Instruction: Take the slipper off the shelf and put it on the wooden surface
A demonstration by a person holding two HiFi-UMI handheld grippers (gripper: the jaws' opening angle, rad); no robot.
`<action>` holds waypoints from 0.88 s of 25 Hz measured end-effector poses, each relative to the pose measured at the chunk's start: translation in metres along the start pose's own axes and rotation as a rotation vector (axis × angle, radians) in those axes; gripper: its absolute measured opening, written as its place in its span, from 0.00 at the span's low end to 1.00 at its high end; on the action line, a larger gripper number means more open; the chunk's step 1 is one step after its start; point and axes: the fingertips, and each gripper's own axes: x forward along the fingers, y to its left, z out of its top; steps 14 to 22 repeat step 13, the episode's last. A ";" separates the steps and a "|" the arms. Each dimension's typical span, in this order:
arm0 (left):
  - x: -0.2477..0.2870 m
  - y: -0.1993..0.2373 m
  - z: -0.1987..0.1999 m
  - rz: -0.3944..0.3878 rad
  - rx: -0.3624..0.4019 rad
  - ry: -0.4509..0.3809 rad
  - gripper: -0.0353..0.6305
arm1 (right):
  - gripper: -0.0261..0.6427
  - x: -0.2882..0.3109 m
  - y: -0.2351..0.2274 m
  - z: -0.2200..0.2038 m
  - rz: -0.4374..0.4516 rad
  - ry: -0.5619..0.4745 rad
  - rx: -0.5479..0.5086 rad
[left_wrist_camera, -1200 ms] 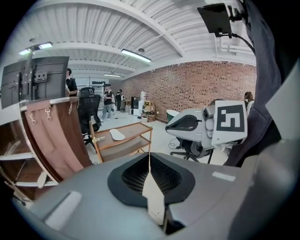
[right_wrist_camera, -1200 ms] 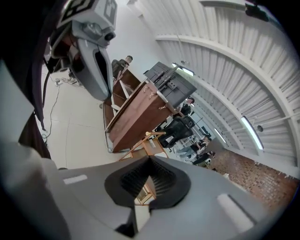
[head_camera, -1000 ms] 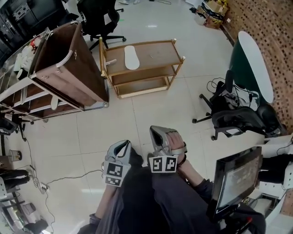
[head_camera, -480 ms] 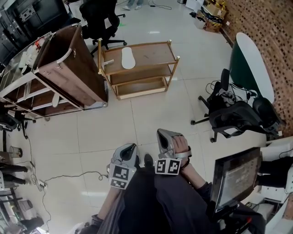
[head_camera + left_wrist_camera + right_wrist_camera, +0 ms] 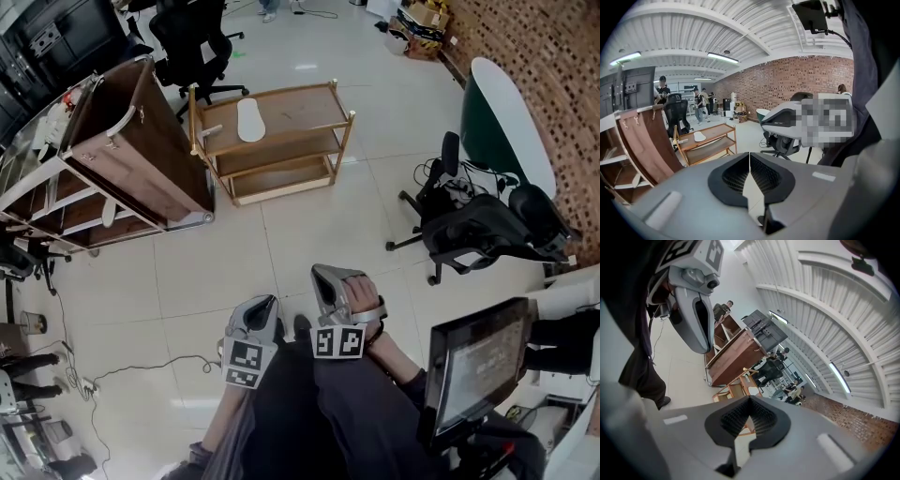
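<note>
slipper: white slipper [image 5: 249, 120] lies flat on the top tier of the wooden cart [image 5: 309, 112], toward that tier's 9 o'clock end; nothing touches it; we also see it small in the left gripper view [image 5: 699, 136]
wooden cart: three tiers, stands on the tiled floor [image 5: 309, 225] at 12 o'clock in the head view; well apart from both grippers
left gripper: [image 5: 265, 304] low in the head view at 6 o'clock; in its own view [image 5: 749, 161] we see the jaws pressed together, nothing between them
right gripper: [image 5: 323, 277] just beside the left one on its 3 o'clock side, a hand [image 5: 361, 296] wrapped round it; its own view [image 5: 749, 403] shows the pads closed on each other, empty
at 9 o'clock of cart: brown panel [image 5: 141, 131] leaning on a white rack [image 5: 52, 202]; the panel's foot is just beside the cart
at 3 o'clock of frame: black office chair [image 5: 487, 230]; oval table [image 5: 502, 117] with a white top beyond it; brick wall [image 5: 558, 75] at 2 o'clock
at 5 o'clock: monitor [image 5: 469, 366] near the right gripper's arm
</note>
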 end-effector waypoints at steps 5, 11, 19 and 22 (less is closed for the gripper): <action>0.000 0.003 0.003 0.004 0.001 -0.002 0.08 | 0.04 0.000 0.001 0.002 0.011 -0.003 0.002; 0.002 0.006 0.004 0.006 0.003 -0.002 0.08 | 0.04 0.004 -0.001 0.004 0.011 -0.011 -0.001; 0.003 0.006 0.004 0.006 0.004 -0.002 0.08 | 0.04 0.005 -0.001 0.005 0.012 -0.013 -0.003; 0.003 0.006 0.004 0.006 0.004 -0.002 0.08 | 0.04 0.005 -0.001 0.005 0.012 -0.013 -0.003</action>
